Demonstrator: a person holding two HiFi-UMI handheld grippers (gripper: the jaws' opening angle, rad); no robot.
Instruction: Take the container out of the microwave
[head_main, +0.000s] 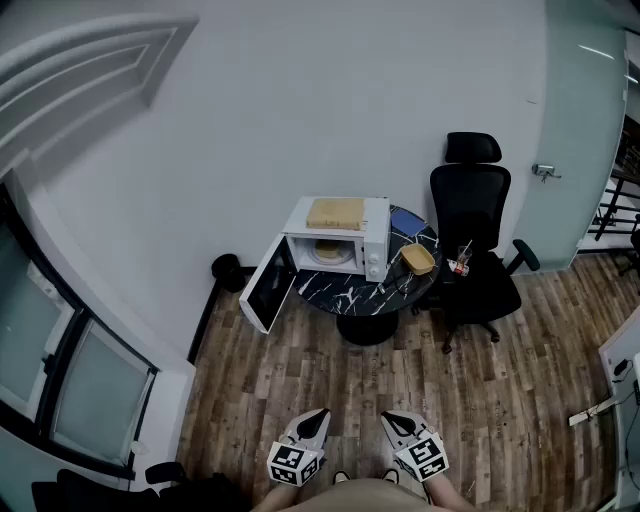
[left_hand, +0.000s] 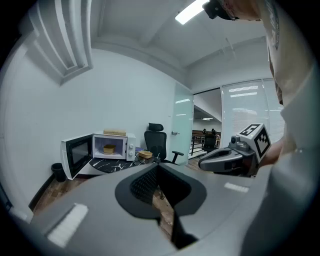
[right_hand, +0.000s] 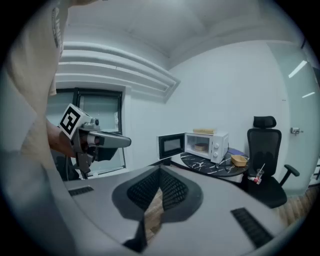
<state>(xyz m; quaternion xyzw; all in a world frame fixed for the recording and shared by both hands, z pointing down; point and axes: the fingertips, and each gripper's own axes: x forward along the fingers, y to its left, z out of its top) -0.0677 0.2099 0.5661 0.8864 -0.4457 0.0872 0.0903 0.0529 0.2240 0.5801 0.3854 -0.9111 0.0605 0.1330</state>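
A white microwave (head_main: 337, 246) stands on a round black marble table (head_main: 345, 292), far ahead of me, with its door (head_main: 268, 286) swung open to the left. Inside sits a tan container (head_main: 328, 250), also seen in the left gripper view (left_hand: 108, 148) and the right gripper view (right_hand: 201, 147). My left gripper (head_main: 321, 412) and right gripper (head_main: 387, 416) are held low near my body, side by side. Both point at the microwave from a few steps away. Both are shut with nothing in them.
A flat tan board (head_main: 335, 212) lies on top of the microwave. A second tan bowl (head_main: 418, 259) sits on the table's right side. A black office chair (head_main: 472, 240) with a cup (head_main: 461, 264) on its seat stands to the right. A black bin (head_main: 228, 268) is by the wall.
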